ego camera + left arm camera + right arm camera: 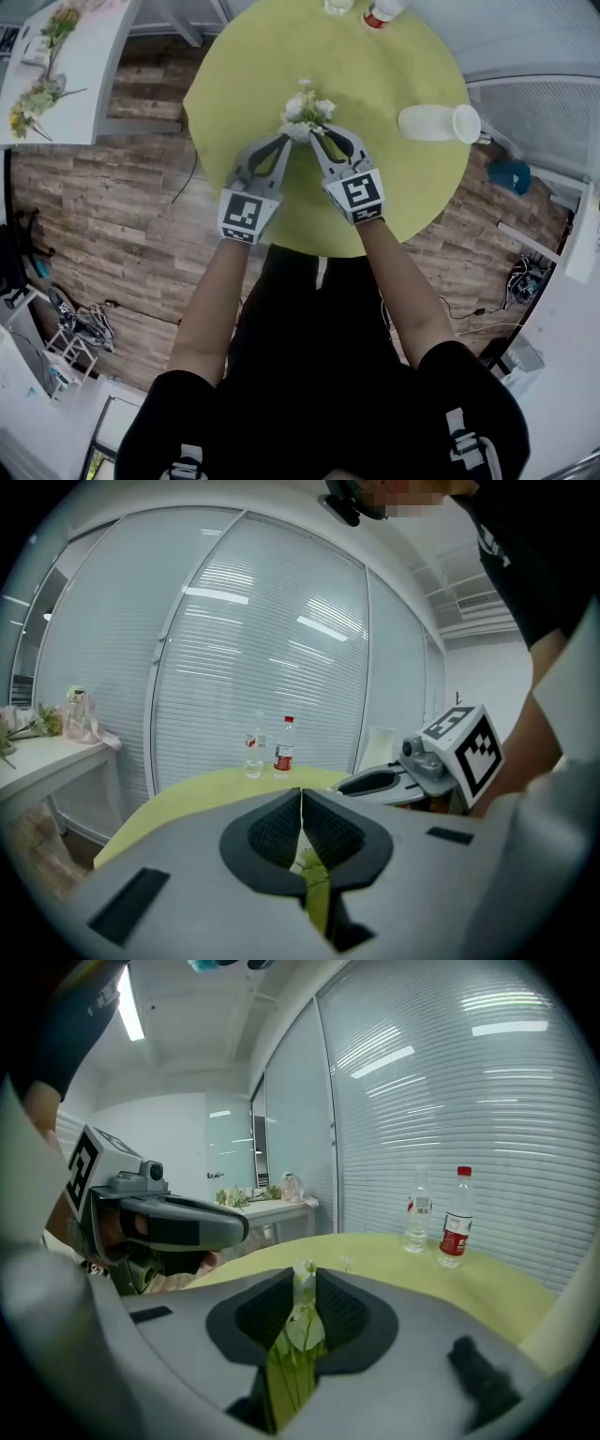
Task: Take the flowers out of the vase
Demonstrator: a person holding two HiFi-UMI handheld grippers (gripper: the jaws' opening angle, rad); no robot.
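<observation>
**Desk:** Where do we place the flowers in the frame?

**Photographer:** We have the flowers [307,110], a small white bunch, at the centre of the head view. They are over the middle of the round lime-green table [234,84], with a tool on either side. They are out of the white vase [437,123], which lies on its side toward the right of the frame. Its mouth points right, and it is well apart from the bunch.

**Desk:** And the jaws?

**Photographer:** The left gripper [284,141] sits lower left of the bunch. In its own view we see the jaws pressed together to a thin seam, with a green leaf nipped at the back of the pads. The right gripper [316,141] sits lower right. In its view the jaws stand a narrow slit apart, pinching green stems and a pale blossom. The two tips nearly meet under the blooms.

**Desk:** What else do we note?

**Photographer:** A clear bottle [338,6] and a red-labelled bottle [379,13] stand at the top edge. At upper left, a white side table [89,56] carries loose greenery [42,94]. We cannot tell whether the stems touch the tabletop.
</observation>
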